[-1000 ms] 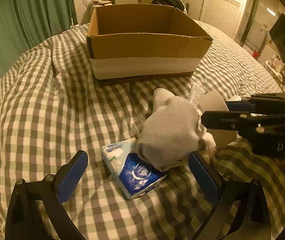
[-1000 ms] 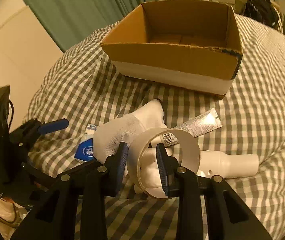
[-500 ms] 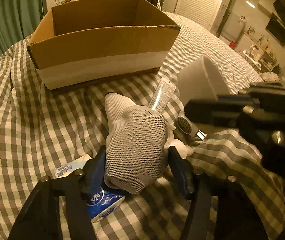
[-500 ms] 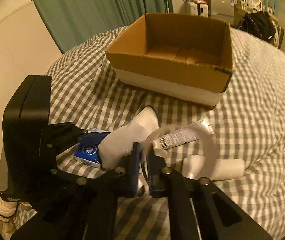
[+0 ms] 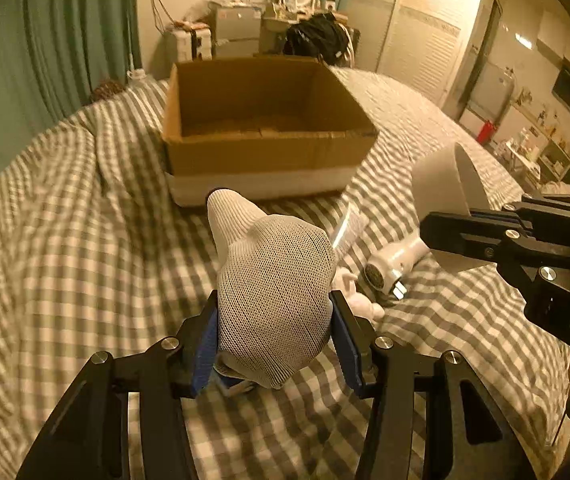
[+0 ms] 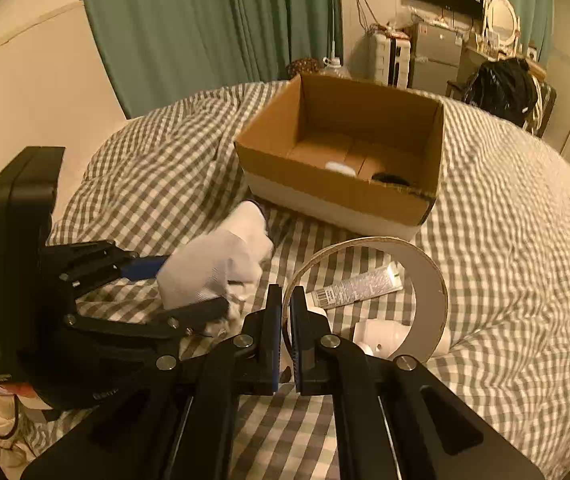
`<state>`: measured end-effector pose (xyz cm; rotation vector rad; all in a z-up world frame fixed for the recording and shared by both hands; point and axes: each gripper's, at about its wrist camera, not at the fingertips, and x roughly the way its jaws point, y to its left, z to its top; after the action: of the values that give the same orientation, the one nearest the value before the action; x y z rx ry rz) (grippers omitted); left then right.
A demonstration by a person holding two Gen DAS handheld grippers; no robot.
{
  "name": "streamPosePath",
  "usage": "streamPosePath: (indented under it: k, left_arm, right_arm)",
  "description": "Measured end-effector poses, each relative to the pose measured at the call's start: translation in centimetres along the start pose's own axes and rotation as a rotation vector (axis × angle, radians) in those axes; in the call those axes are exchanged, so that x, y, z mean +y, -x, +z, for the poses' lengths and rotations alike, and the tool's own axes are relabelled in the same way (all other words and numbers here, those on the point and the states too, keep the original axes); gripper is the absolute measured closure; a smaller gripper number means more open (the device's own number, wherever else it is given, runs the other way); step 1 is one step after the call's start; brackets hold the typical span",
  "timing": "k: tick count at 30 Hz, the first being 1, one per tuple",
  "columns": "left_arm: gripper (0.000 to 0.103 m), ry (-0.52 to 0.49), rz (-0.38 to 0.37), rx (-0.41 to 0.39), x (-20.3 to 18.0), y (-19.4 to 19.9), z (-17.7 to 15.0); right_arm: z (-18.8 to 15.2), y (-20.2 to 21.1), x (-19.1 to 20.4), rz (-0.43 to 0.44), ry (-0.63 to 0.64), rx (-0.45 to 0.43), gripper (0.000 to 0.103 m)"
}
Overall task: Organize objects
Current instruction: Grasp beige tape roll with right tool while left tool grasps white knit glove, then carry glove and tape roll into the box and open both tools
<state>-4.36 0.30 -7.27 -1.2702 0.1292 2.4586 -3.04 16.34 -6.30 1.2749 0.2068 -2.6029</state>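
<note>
A white knitted glove [image 5: 273, 280] sits between the blue pads of my left gripper [image 5: 275, 308], which is closing on it and holds it above the checked bedcover [image 5: 85, 264]. From the right wrist the same glove [image 6: 213, 264] hangs in the left gripper [image 6: 181, 288]. My right gripper [image 6: 286, 300] is shut on the wall of a white tape ring [image 6: 429, 288], raised off the bed. That ring [image 5: 441, 188] shows at the right of the left wrist view. An open cardboard box [image 5: 261, 156] stands beyond both.
On the cover lie a tube [image 6: 357, 286], a white plug-in device [image 5: 393, 260] and a blue tissue pack [image 5: 233, 384] under the glove. The box [image 6: 337, 192] holds a small white item [image 6: 339, 168] and a dark one [image 6: 391, 179]. Green curtains hang at the left.
The left gripper closed round the glove and lifted it off the tissue pack. The right gripper pinched the ring's wall and raised it. Both views now look from higher up.
</note>
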Motion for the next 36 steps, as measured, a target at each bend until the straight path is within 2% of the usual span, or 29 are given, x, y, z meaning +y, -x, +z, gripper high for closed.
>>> streamPosePath:
  k: [10, 17, 25, 30, 36]
  left_arm:
    - [0.051, -0.016, 0.039, -0.117, 0.3, 5.4, 3.5]
    - [0.051, -0.030, 0.057, -0.172, 0.7, 6.2, 7.3]
    - [0.051, -0.038, 0.071, -0.192, 2.0, 3.5, 13.9]
    - [0.051, -0.029, 0.067, -0.178, 3.0, -0.1, 17.0]
    - [0.051, -0.029, 0.053, -0.129, 3.9, -5.7, 19.4]
  right_arm:
    - [2.9, 3.8, 1.2, -0.056, 0.053, -0.070, 0.099]
    - [7.0, 4.7, 0.7, -0.078, 0.089, -0.111, 0.099]
    - [13.0, 3.6, -1.6, -0.053, 0.082, -0.145, 0.099]
    - [16.7, 0.2, -4.2, -0.028, 0.034, -0.131, 0.099]
    - [18.7, -4.9, -6.7, 0.012, -0.025, -0.104, 0.099]
